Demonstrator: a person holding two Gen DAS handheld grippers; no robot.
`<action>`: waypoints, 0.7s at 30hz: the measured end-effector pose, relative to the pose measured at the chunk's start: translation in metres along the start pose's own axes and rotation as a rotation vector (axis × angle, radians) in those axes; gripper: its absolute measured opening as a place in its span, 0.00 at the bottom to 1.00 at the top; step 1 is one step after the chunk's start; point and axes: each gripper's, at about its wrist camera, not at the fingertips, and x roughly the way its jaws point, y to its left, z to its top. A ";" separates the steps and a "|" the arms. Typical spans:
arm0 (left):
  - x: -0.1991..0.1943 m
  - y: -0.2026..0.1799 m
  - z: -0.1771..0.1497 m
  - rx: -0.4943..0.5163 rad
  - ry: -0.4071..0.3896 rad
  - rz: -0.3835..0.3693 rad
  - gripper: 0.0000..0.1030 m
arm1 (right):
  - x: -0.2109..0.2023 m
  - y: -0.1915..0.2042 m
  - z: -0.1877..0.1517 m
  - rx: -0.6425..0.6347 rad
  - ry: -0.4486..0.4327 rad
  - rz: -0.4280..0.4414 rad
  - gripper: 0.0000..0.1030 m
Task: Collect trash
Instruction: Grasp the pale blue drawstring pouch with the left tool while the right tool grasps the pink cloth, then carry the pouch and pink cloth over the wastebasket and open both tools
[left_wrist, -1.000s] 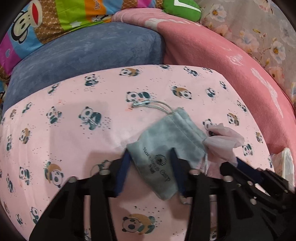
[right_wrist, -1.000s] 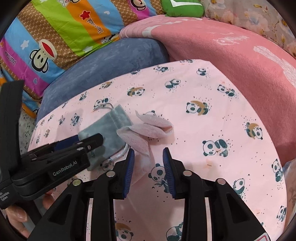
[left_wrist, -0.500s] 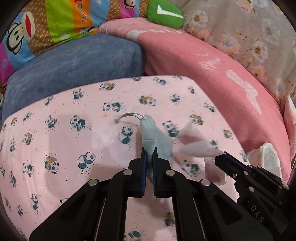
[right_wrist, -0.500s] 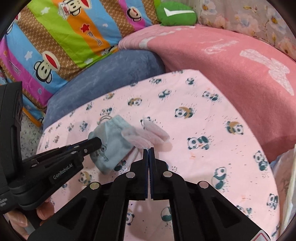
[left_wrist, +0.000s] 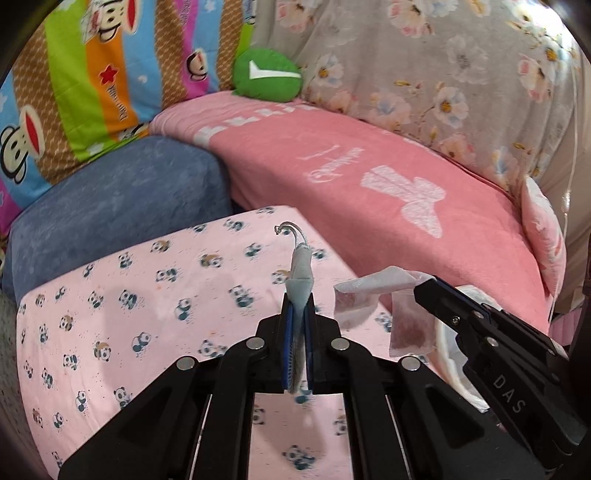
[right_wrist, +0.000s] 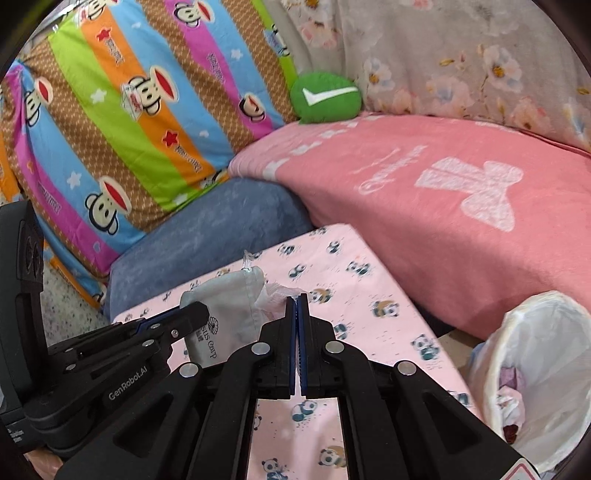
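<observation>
Lifted above the panda-print table (left_wrist: 147, 295): grey pouch (left_wrist: 300, 284) pinched in left claw (left_wrist: 298, 317), pink tissue (left_wrist: 373, 291) pinched in right claw (right_wrist: 297, 306).

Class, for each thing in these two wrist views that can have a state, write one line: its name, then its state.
Left gripper: shut on the grey drawstring pouch.
Grey drawstring pouch: lifted off the bed, pinched, cord end up.
Right gripper: shut on the pink tissue.
Pink tissue: lifted, crumpled, dangling.
Lined trash bin: open, some trash inside.
</observation>
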 end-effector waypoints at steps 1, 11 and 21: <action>-0.002 -0.009 0.001 0.012 -0.006 -0.007 0.05 | -0.009 -0.005 0.002 0.004 -0.014 -0.005 0.03; -0.016 -0.088 0.003 0.114 -0.034 -0.081 0.05 | -0.082 -0.060 0.016 0.062 -0.115 -0.059 0.03; -0.013 -0.161 -0.006 0.218 -0.023 -0.150 0.05 | -0.142 -0.130 0.013 0.135 -0.182 -0.136 0.03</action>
